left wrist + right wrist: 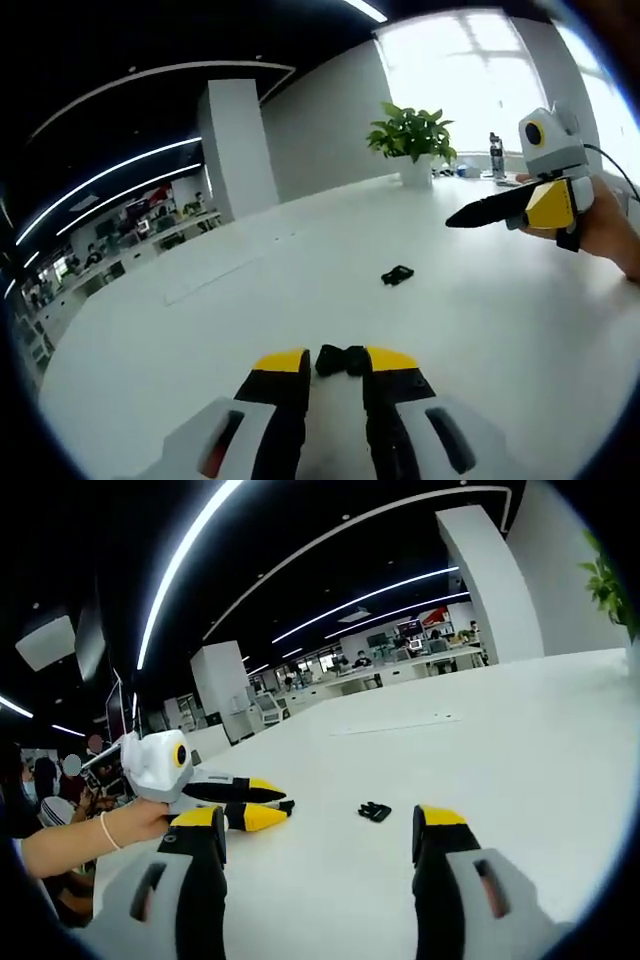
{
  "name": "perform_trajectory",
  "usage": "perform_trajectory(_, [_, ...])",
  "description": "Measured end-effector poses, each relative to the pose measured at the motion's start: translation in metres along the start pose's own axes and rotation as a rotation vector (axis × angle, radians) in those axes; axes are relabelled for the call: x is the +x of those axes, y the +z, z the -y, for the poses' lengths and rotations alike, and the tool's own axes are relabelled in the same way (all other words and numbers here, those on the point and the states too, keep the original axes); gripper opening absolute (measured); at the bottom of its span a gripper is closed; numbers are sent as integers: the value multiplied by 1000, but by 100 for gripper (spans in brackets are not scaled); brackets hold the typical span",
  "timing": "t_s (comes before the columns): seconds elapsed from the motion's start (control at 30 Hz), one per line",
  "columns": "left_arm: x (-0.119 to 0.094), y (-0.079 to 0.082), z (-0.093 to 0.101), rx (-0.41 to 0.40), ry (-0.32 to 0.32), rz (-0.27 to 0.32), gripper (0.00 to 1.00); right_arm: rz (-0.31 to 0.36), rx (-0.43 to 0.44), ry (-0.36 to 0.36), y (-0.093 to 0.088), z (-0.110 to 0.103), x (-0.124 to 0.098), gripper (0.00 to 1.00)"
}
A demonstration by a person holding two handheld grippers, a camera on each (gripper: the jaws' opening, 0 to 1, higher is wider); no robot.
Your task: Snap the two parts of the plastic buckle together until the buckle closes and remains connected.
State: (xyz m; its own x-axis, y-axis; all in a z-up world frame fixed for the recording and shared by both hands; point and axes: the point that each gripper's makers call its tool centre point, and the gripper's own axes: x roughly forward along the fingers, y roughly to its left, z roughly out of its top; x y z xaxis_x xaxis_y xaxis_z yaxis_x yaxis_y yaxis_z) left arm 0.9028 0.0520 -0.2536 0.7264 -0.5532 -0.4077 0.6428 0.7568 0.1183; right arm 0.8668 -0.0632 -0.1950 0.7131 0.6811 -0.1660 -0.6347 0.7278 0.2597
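Note:
One black buckle part (340, 358) sits between the yellow tips of my left gripper (337, 362), which is shut on it just above the white table (300, 260). The other buckle part (397, 274) lies loose on the table further out. In the right gripper view that loose part (375, 810) lies just ahead, between the wide-apart jaws of my right gripper (320, 825), which is open with nothing in it. The left gripper (280, 805) comes in from the left there, a small black piece at its tips. The right gripper (520, 208) hovers at the upper right of the left gripper view.
A potted plant (412, 135) and a bottle (497, 155) stand at the table's far edge by the window. A person's hand (610, 225) holds the right gripper and a forearm (70, 840) holds the left. A faint flat sheet (215, 275) lies on the table.

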Motion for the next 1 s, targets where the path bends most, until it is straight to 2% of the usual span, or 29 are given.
perform_trajectory(0.23, [-7, 2, 1, -43, 1, 1, 9, -5, -2, -13, -1, 2, -2, 76])
perform_trajectory(0.37, [-14, 12, -3, -63, 29, 32, 1, -17, -1, -19, -4, 4, -3, 76])
perform_trajectory(0.6, [-20, 9, -4, -72, 29, 27, 1, -24, 6, -25, -6, 7, -3, 76])
perform_trajectory(0.7, [-22, 4, 2, -84, 22, 17, 0, -24, 5, -27, -6, 8, -4, 76])
perform_trajectory(0.83, [-24, -4, 10, -58, 26, -4, 0, -23, 4, -28, -6, 9, -5, 76])
perform_trajectory(1.0, [-28, 1, 5, -44, 58, 27, 6, -33, -2, -25, -8, 9, -3, 76])
